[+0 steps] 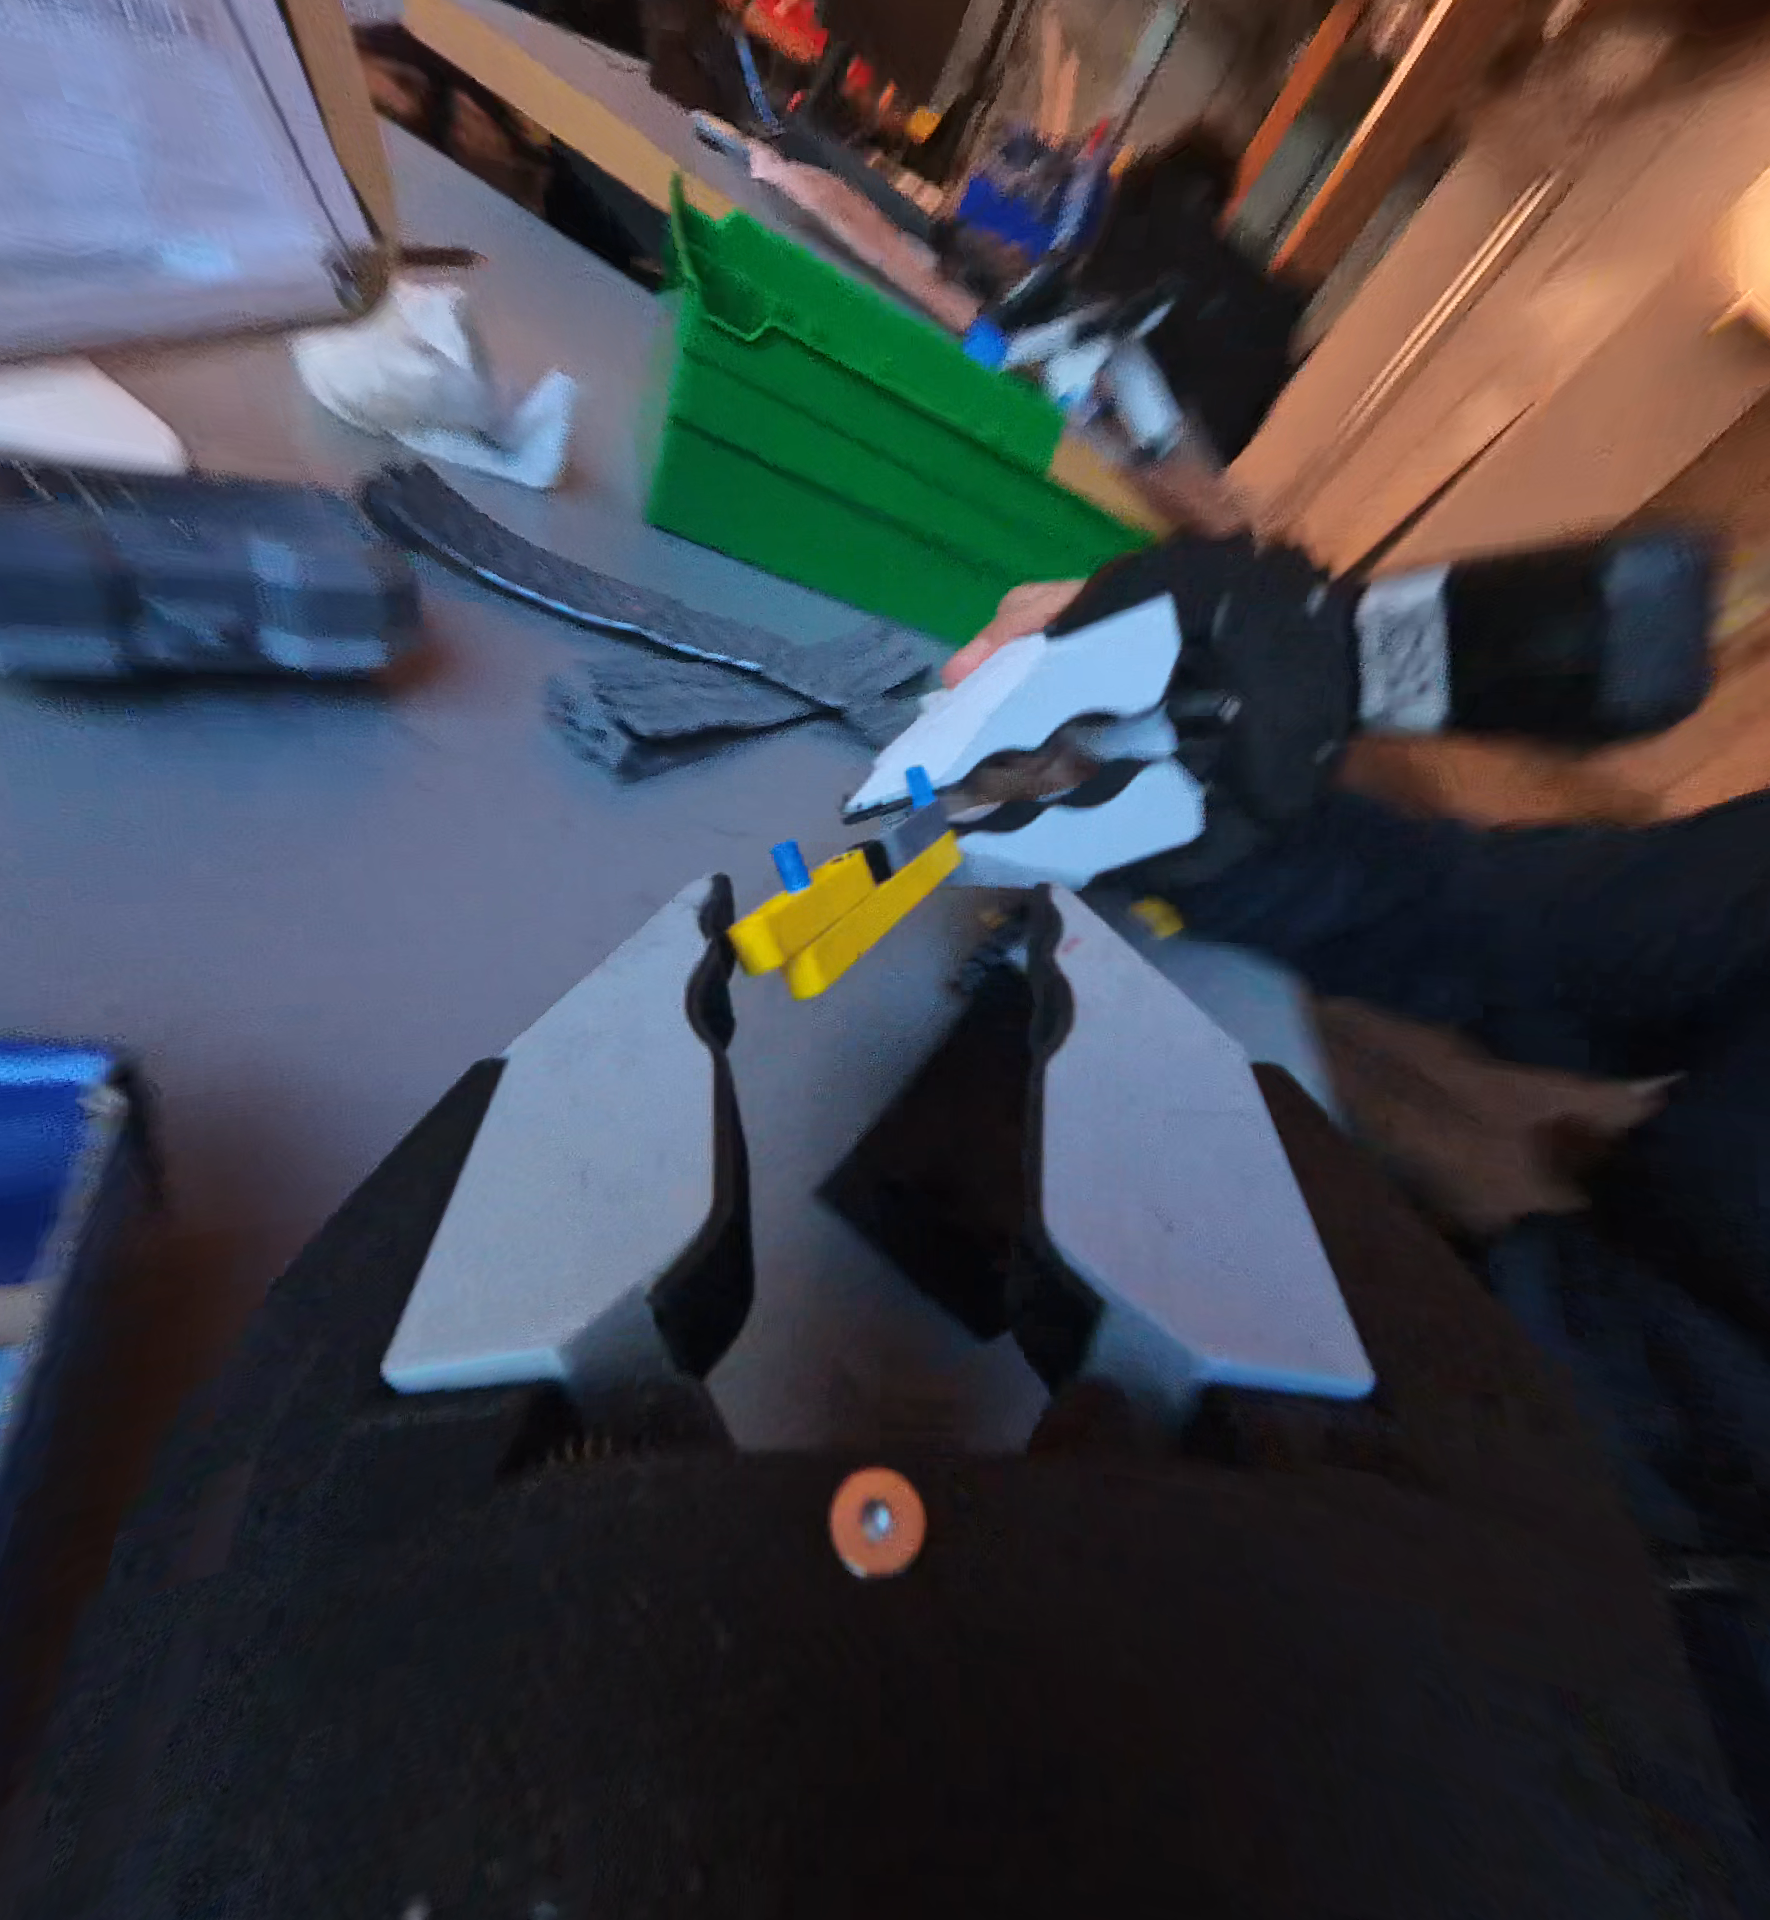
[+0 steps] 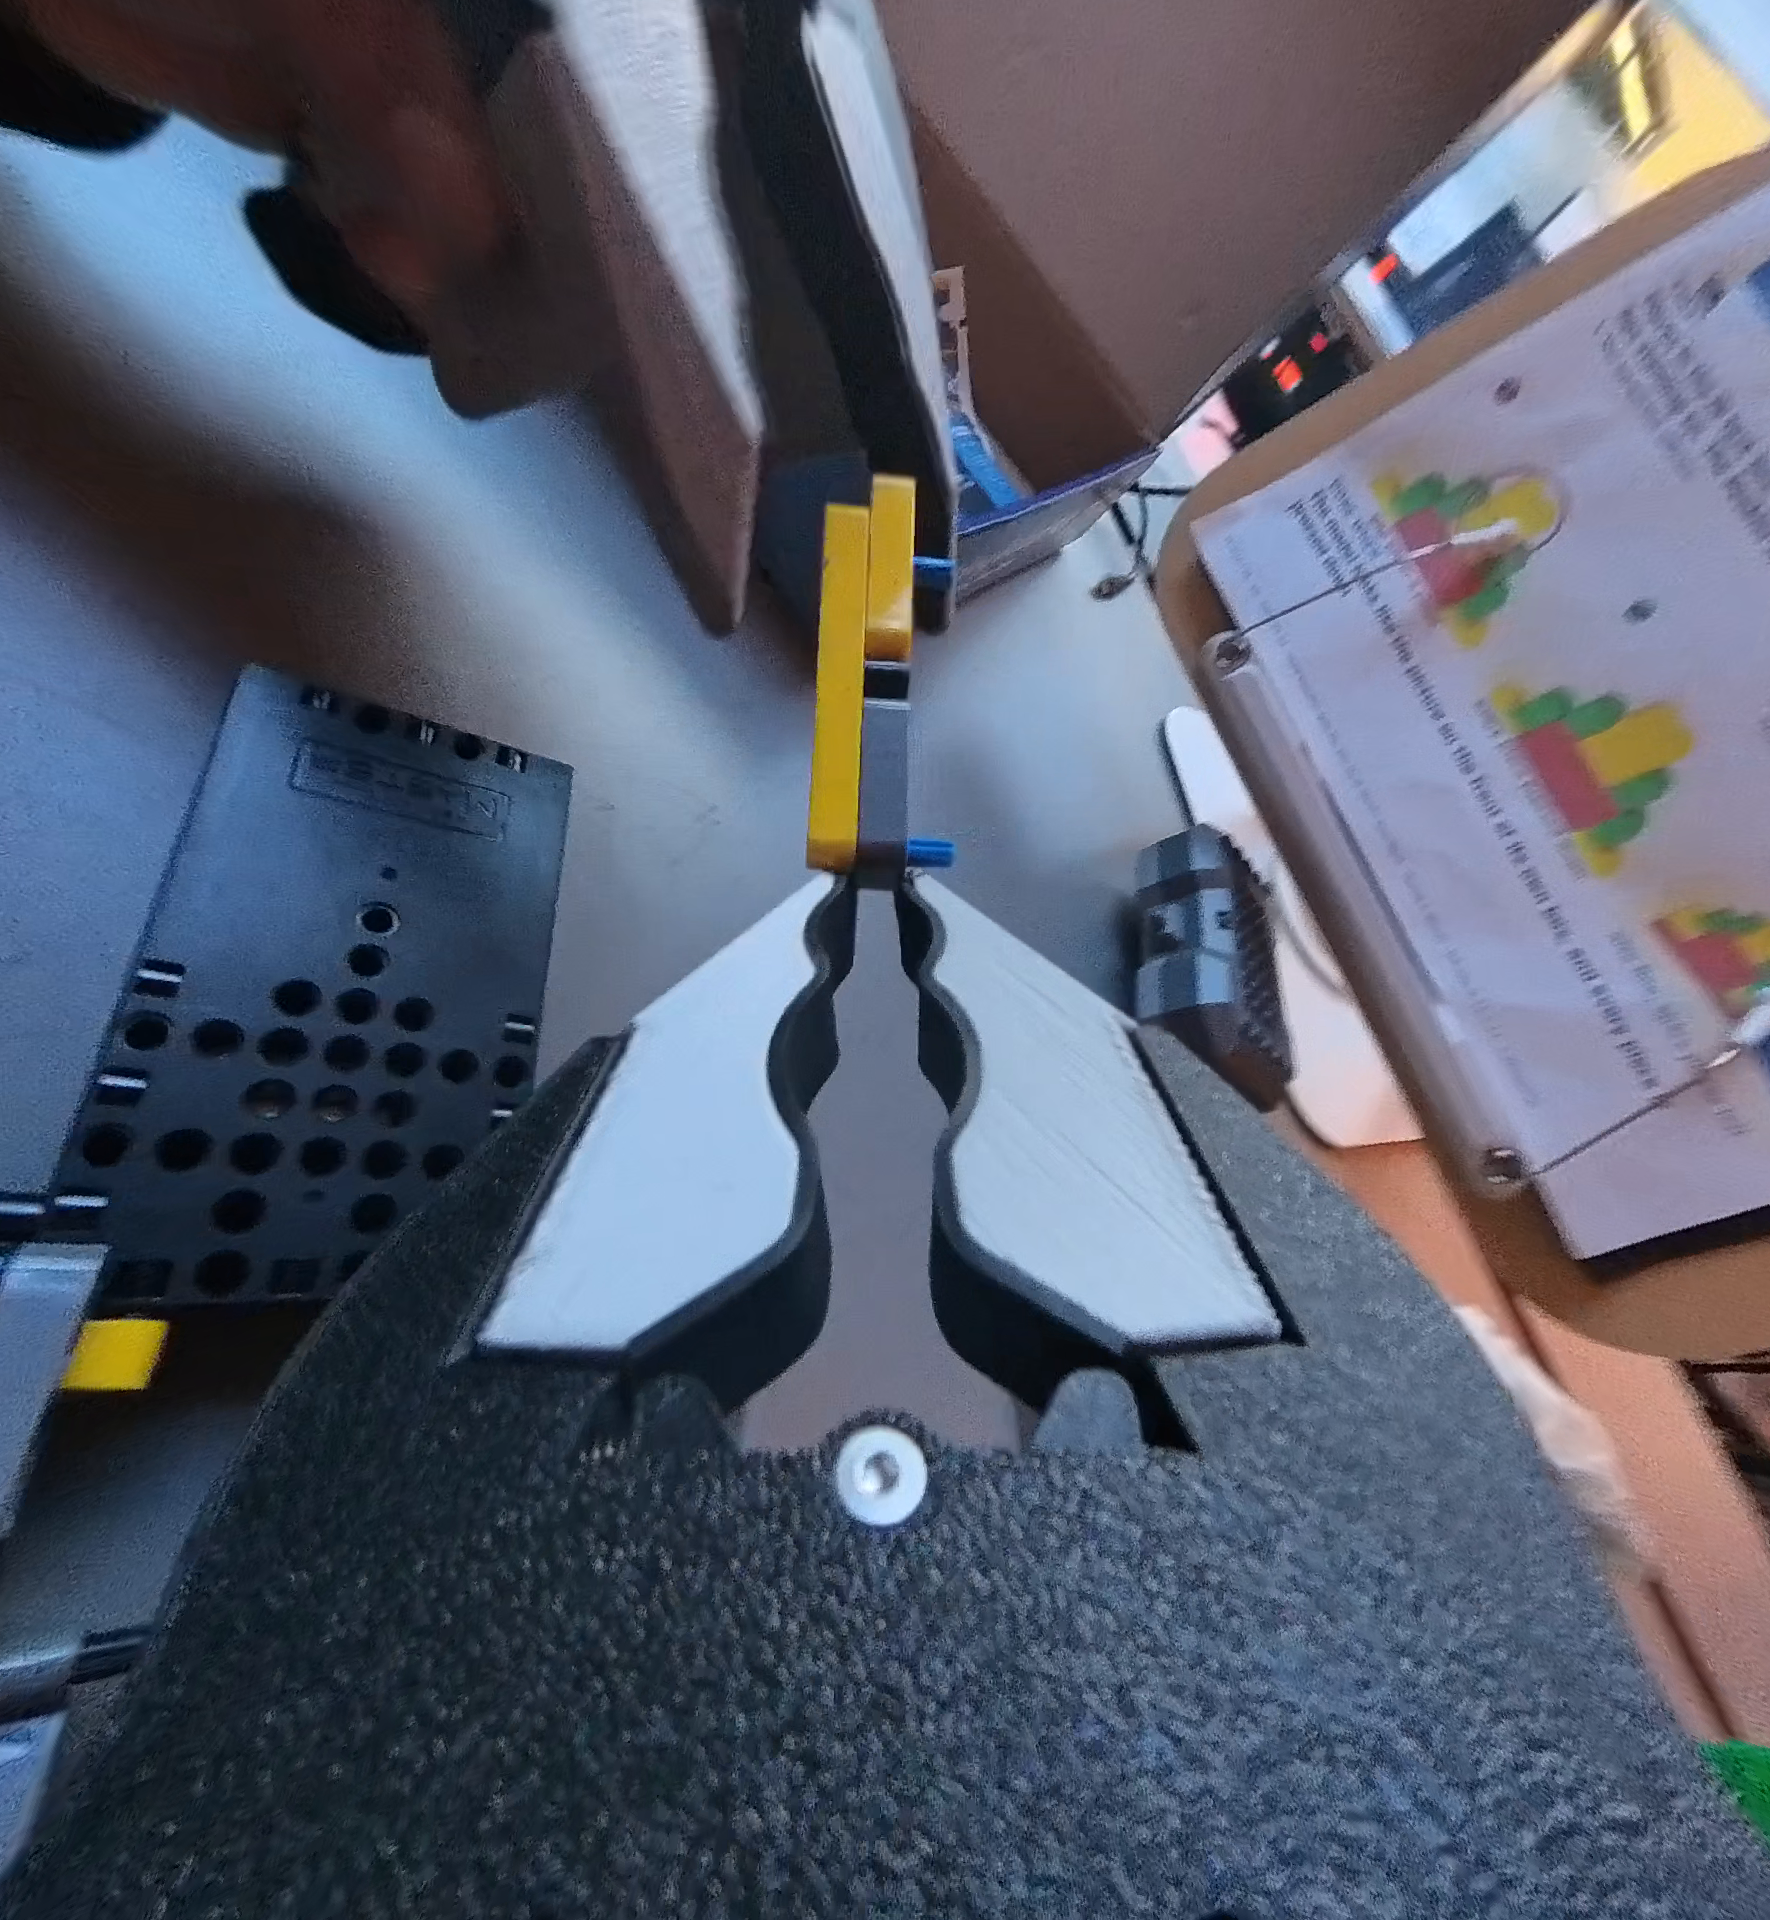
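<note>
Pinching the grey end of a yellow brick piece (image 2: 853,717), the right gripper (image 2: 873,883) holds it above a grey table (image 1: 237,810). The left gripper (image 1: 876,914) gapes empty just beside it. Beyond stand a green crate (image 1: 839,436) and wooden cabinets (image 1: 1483,343).

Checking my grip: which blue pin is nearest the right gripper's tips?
The blue pin beside the grey block; the other pin sits farther out, by the short yellow beam.
</note>
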